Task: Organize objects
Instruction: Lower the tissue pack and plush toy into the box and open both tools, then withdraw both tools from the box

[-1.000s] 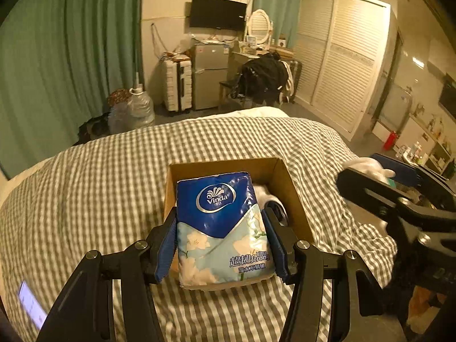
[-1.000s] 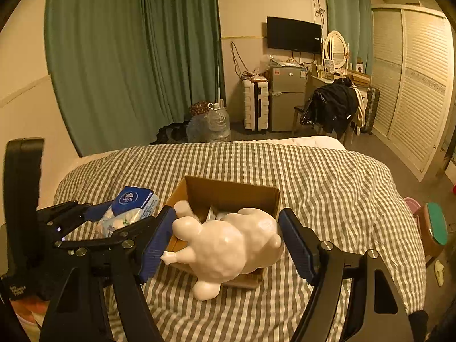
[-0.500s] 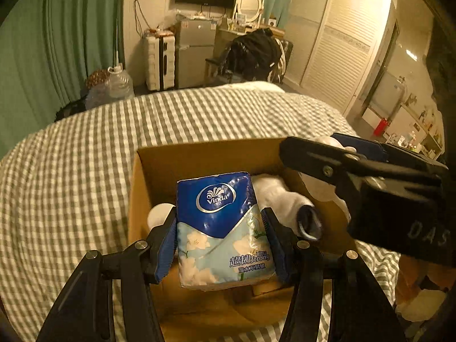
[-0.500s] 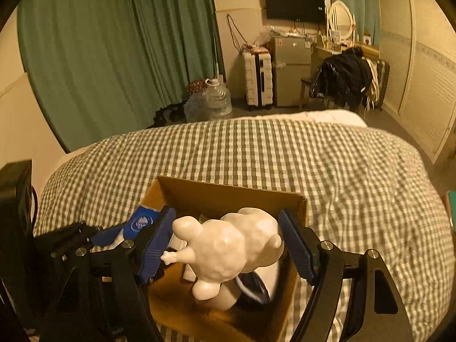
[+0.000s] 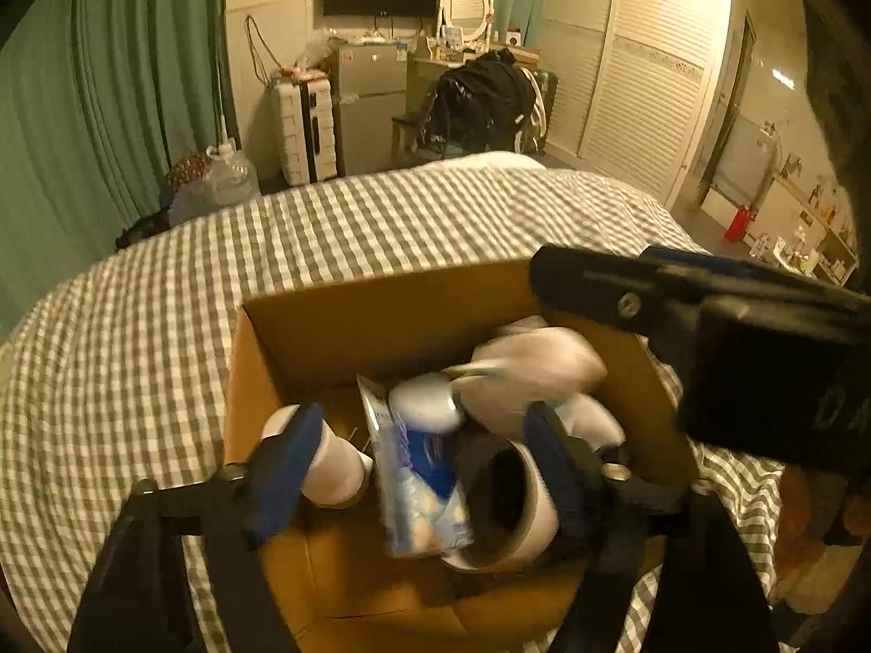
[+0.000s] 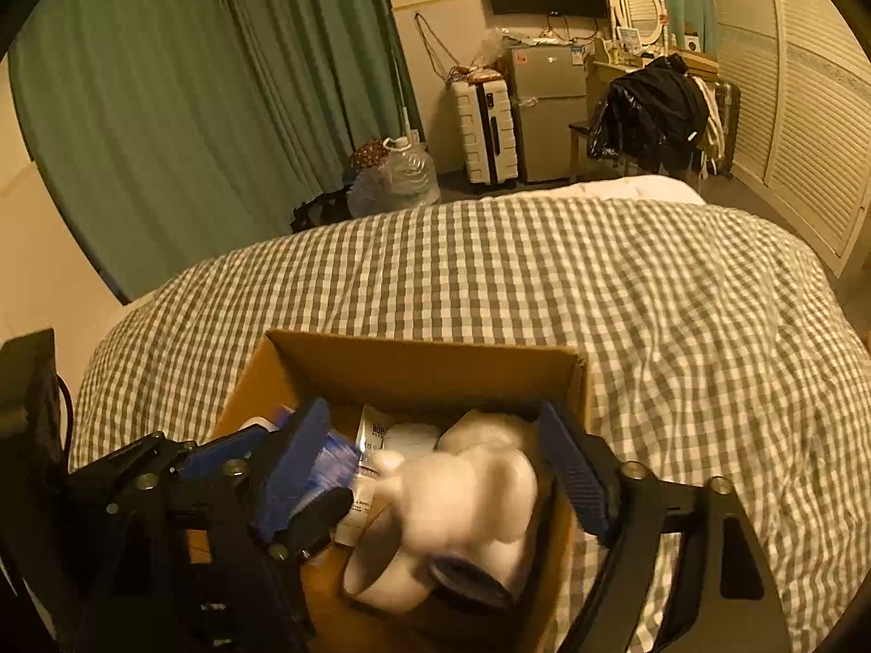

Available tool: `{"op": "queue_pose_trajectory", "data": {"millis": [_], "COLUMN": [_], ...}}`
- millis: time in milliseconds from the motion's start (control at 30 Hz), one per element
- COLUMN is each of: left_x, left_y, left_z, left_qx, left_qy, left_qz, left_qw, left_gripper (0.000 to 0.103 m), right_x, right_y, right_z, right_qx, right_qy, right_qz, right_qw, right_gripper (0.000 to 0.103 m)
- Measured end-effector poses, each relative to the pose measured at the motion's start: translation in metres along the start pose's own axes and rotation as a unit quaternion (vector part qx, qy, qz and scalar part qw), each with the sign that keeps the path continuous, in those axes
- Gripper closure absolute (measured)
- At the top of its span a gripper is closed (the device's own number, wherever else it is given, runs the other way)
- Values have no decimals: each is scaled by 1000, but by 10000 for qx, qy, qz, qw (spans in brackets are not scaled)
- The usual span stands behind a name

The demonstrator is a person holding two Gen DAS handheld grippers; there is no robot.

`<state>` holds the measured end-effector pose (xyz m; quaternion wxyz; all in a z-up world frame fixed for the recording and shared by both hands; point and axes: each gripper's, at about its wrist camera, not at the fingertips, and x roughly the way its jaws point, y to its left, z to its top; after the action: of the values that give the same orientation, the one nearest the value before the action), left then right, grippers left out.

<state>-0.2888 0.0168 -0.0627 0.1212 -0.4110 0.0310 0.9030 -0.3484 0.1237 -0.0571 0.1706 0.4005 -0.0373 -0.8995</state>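
Since half a second ago I have spread both the left gripper (image 5: 419, 457) and right gripper (image 6: 435, 468), so tissue pack (image 5: 422, 479) and white plush toy (image 6: 468, 495) now lie released inside the cardboard box (image 5: 381, 315) on the bed (image 5: 163, 337).

Both grippers now hang over the open cardboard box (image 5: 381, 321), where a second ago they were short of it. The left gripper (image 5: 419, 451) no longer clamps the tissue pack (image 5: 422, 484): its fingers stand spread apart, and the pack sits blurred inside the box, upright between them. The right gripper (image 6: 435, 468) has also let go of the white plush toy (image 6: 468, 495), which lies in the box at its right side, blurred, with the fingers wide of it.
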Motion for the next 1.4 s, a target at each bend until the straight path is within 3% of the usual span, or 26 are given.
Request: {"op": "queue_pose_trajectory", "data": {"millis": [167,233,400,600,800,1133,1400], "left_x": [-38,-61,-133,-209,-264,-276,-234], "left_y": [-9,-12,-22,-39,-48,-56,-49], "left_z": [14,20,28,34,0,-73,-119], "left_qx": [45,40,84,235,188,108,-184], "left_qy": [-163,-354,-936,-1547,-2039,-2425,-2149], "left_qz": [82,132,169,315,481,994,1000], "left_qw": [9998,9993,9954,9872,9776,9650,9713], "left_gripper": [16,8,7,4,0,0,0], "right_x": [-45,-74,-146,-239,-309,-308,-268], "right_y": [2,3,7,20,25,25,22], "right_z": [13,18,23,10,-28,-129,-177], "right_qx": [-51,-43,-32,-111,-131,-240,-271], "right_qy": [-325,-537,-1065,-1690,-2295,-2767,-2542], "right_qz": [-201,-284,-449,-735,-906,-1010,-1030], "right_qw": [9993,9981,9933,9828,9690,9553,9613], "right_gripper": [17,16,11,6,2,1,1]}}
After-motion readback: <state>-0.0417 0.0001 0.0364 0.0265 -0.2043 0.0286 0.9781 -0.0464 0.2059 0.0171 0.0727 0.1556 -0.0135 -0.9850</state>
